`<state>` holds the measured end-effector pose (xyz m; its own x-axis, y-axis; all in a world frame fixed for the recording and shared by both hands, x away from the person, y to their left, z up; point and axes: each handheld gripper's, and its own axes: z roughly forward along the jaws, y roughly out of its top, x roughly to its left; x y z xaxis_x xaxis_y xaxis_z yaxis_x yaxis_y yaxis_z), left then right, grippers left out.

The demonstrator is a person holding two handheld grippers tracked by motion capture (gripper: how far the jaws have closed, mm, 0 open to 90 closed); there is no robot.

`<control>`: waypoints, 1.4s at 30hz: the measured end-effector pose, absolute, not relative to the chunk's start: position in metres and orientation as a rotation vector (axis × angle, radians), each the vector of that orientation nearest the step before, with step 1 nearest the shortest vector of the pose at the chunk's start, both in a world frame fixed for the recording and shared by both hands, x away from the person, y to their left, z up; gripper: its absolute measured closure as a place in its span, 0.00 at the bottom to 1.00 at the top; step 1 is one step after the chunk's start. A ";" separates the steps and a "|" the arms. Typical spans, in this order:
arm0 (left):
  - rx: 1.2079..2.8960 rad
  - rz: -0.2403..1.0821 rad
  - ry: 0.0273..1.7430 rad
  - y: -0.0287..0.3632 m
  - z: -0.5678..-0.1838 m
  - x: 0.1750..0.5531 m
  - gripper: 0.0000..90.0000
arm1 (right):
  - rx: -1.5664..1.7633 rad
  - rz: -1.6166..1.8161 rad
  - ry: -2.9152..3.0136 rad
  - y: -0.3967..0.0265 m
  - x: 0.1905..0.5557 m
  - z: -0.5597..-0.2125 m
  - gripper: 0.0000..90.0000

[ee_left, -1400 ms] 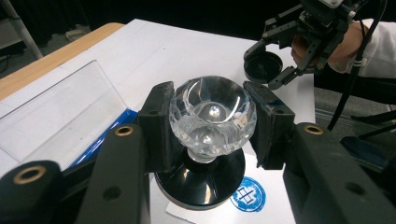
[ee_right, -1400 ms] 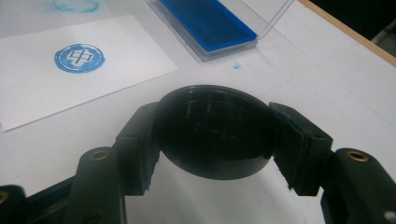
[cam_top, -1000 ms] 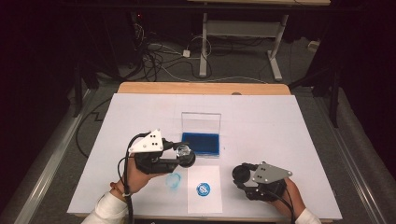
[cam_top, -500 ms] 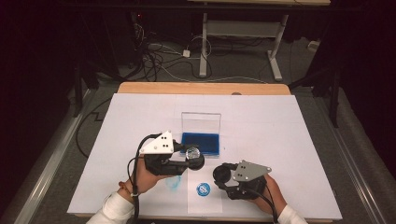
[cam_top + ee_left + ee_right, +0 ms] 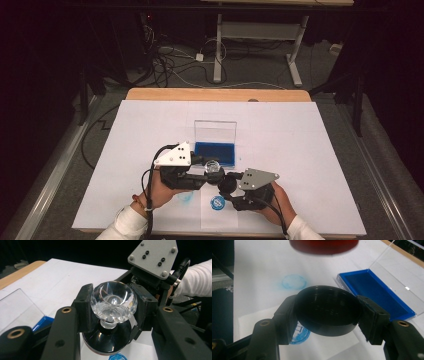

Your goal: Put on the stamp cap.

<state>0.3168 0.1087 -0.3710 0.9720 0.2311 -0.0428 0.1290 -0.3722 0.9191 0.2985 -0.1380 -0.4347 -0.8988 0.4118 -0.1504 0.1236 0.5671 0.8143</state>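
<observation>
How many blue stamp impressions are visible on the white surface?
2: a crisp round blue print on the small white paper sheet, and a faint smudged blue ring left of it on the white table cover. The hand-held grippers may hide others.

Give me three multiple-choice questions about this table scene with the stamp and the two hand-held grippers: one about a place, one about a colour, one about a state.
1. Where is the round blue stamp print?
A. on the small paper sheet at the table's near edge
B. inside the ink pad case
C. on the floor

2. What colour is the ink pad?
A. red
B. blue
C. green

3. What does the right gripper hold?
A. nothing, jaws wide apart
B. a black round cap
C. a pencil

Answers:
1 A, the high view shows the print on that sheet.
2 B, the pad in its clear-lidded case is blue.
3 B, the right gripper view shows the jaws clamped on the cap.
</observation>
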 end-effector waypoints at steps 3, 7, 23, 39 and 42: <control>1.956 0.106 0.255 0.106 -0.371 0.317 0.60 | 0.437 1.263 2.477 -0.133 0.299 -0.434 0.43; 1.940 0.092 0.254 0.105 -0.372 0.318 0.60 | 0.448 1.293 2.464 -0.129 0.301 -0.433 0.43; 1.899 0.081 0.293 0.103 -0.384 0.322 0.60 | 0.468 1.368 2.428 -0.125 0.300 -0.430 0.43; 1.901 0.071 0.277 0.099 -0.389 0.319 0.60 | 0.484 1.388 2.414 -0.126 0.300 -0.430 0.43; 1.897 0.067 0.279 0.100 -0.390 0.320 0.60 | 0.485 1.390 2.412 -0.126 0.300 -0.431 0.43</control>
